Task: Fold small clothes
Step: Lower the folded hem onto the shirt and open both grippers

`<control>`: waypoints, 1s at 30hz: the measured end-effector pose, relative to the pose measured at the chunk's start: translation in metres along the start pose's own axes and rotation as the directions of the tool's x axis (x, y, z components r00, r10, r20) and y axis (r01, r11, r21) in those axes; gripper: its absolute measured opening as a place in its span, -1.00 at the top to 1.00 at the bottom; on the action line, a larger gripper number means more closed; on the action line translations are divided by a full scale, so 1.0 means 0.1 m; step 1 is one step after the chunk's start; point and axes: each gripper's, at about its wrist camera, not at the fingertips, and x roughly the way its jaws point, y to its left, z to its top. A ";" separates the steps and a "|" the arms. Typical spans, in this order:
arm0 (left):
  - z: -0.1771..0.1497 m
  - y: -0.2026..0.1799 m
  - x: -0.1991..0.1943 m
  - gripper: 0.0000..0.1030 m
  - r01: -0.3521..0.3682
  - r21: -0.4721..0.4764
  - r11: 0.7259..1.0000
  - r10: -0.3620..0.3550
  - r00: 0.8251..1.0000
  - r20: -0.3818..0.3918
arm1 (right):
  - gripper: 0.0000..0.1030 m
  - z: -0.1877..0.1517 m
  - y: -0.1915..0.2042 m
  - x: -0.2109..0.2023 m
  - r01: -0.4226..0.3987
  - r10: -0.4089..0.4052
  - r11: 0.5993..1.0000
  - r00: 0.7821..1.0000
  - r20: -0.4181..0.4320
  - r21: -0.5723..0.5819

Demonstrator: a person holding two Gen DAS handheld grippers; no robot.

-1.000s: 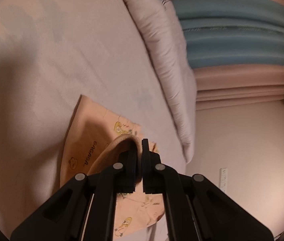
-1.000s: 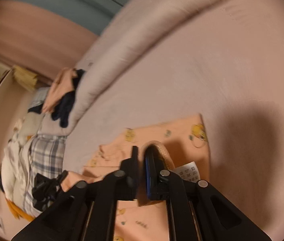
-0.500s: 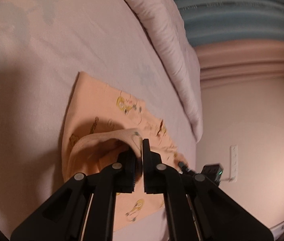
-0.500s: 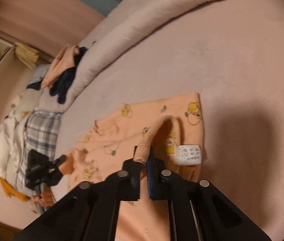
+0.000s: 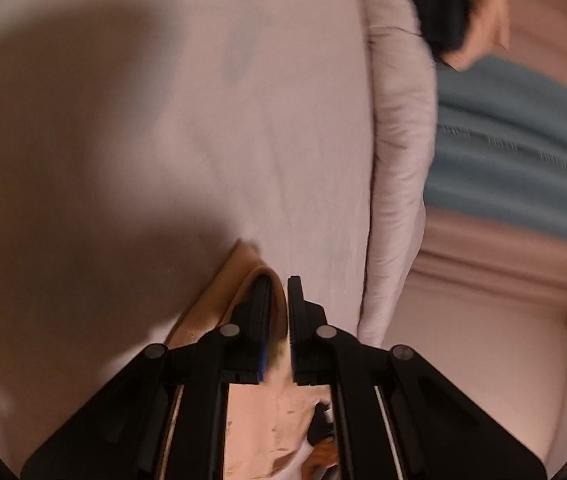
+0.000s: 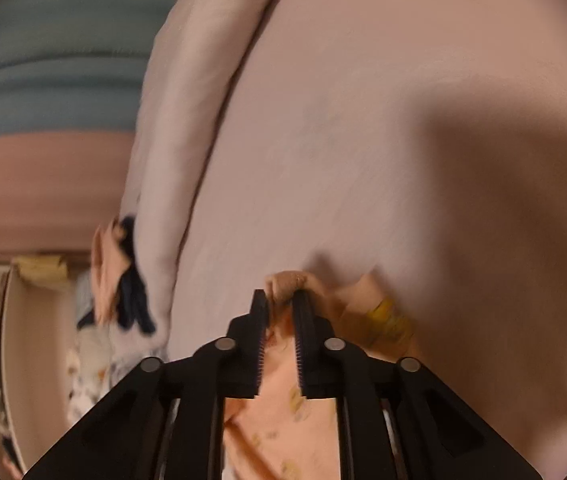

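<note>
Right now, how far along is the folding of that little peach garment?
A fold looks made: the peach garment lies doubled on the bed. Both the left gripper and right gripper are opening, its folded edge between their jaws. Left: letting go, any further folds, and the clothes pile beyond the duvet.

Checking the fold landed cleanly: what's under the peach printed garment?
The peach printed garment lies on the pale pink bedsheet; whatever is directly beneath it is covered.

Garment (image 5: 219, 300) lies on bed (image 5: 163, 120); duvet (image 5: 399, 160) along its far edge
</note>
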 end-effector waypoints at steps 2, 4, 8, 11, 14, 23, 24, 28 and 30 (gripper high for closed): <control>0.07 0.01 -0.14 0.14 0.042 -0.021 0.999 -0.041 0.999 0.017 | 0.30 0.01 -0.04 -0.09 -0.012 0.012 1.000 0.999 0.038 -0.008; 0.13 0.02 -0.34 -0.02 0.069 -0.013 0.998 -0.068 0.994 0.082 | 0.19 0.01 -0.06 -0.19 -0.024 0.025 1.000 0.997 0.074 -0.014; 0.06 -0.15 -0.58 -0.02 0.049 0.147 0.988 -0.059 0.996 0.060 | 0.19 -0.07 0.07 -0.46 0.022 -0.003 0.990 0.991 0.134 -0.140; -0.20 -0.31 -0.54 -0.02 0.005 0.297 0.955 0.001 1.000 -0.021 | 0.19 -0.26 0.32 -0.59 0.021 0.015 0.944 0.994 0.110 -0.328; -0.55 -0.42 -0.34 -0.02 -0.027 0.434 0.901 0.084 0.990 -0.111 | 0.19 -0.52 0.47 -0.60 -0.005 0.028 0.881 0.999 0.042 -0.473; -0.78 -0.34 0.46 0.27 -0.048 0.455 0.889 0.169 0.959 -0.228 | 0.19 -1.17 0.57 -0.28 -0.059 -0.024 0.766 0.992 -0.120 -0.640; -0.73 -0.41 0.58 0.27 -0.039 0.459 0.888 0.158 0.962 -0.223 | 0.19 -1.19 0.56 -0.27 -0.062 -0.025 0.762 0.992 -0.126 -0.644; -0.42 -0.58 0.83 0.26 -0.002 0.361 0.932 0.068 0.983 -0.170 | 0.19 -1.22 0.60 -0.27 -0.076 -0.011 0.767 0.991 -0.132 -0.637; -0.29 -0.68 0.77 0.26 0.021 0.330 0.944 0.012 0.995 -0.096 | 0.19 -1.24 0.62 -0.31 -0.059 -0.015 0.755 0.994 -0.108 -0.653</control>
